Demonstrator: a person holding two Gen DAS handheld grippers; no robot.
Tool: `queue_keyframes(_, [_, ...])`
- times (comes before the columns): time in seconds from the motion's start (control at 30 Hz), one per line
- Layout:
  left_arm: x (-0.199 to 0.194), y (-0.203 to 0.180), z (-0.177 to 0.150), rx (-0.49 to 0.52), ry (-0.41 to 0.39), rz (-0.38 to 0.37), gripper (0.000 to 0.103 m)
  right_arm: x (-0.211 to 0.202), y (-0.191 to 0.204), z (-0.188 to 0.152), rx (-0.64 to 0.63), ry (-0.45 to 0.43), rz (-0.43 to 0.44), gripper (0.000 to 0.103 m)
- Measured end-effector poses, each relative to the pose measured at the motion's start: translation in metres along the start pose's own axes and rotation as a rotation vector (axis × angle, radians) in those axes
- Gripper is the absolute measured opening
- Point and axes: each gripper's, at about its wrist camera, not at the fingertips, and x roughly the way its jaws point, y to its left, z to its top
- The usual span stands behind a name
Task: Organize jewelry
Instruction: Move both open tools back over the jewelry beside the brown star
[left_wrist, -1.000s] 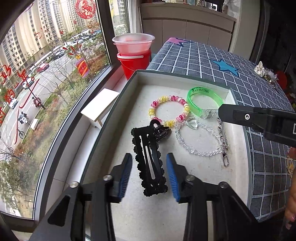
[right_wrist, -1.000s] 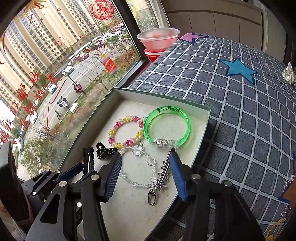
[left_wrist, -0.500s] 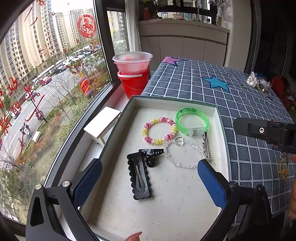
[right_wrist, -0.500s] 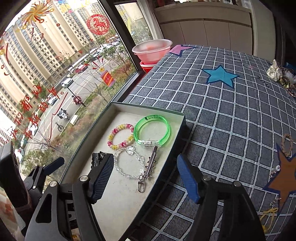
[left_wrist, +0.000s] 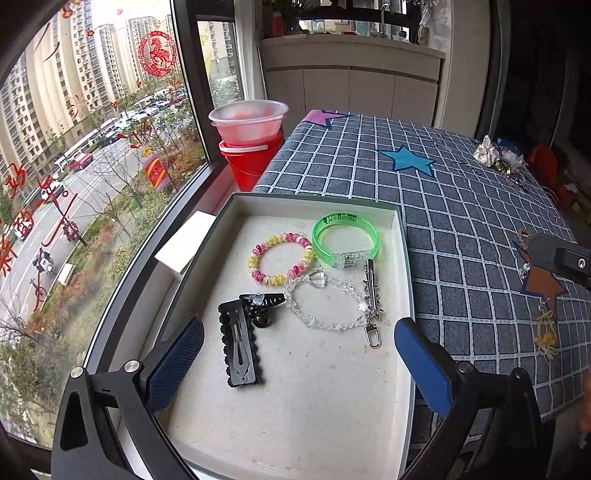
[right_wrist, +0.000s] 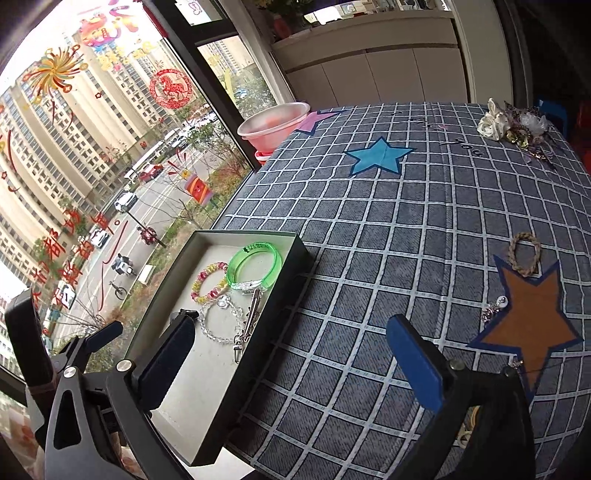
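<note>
Checked cloth (left_wrist: 461, 206) covered the table beside a window. From the left wrist, the left gripper (left_wrist: 299, 363) hung spread wide and empty over the tray (left_wrist: 400, 258), where a black hair clip (left_wrist: 240, 343), green bangle (left_wrist: 345, 238) and bead bracelet (left_wrist: 280, 258) lay. From the right wrist, the right gripper (right_wrist: 291, 363) gaped empty over the tray's edge; a braided ring (right_wrist: 524, 258), perhaps rope, lay well apart

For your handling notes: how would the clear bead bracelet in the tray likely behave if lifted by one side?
The clear bead bracelet probably sags, being small strung beads. Its metal clasp would likely dangle. Glossy beads may slip.
</note>
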Motion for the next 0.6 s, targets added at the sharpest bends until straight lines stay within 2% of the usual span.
queue_keyframes(0.3, [-0.017,-0.032,-0.003,0.060,-0.009,-0.080,0.103,-0.029,-0.052,-0.015,0.108,-0.012,-0.043,0.103])
queue_keyframes(0.6, [-0.029,-0.060,-0.008,0.123,-0.016,-0.119,0.103,-0.058,-0.095,-0.037,0.225,-0.059,-0.077,0.103])
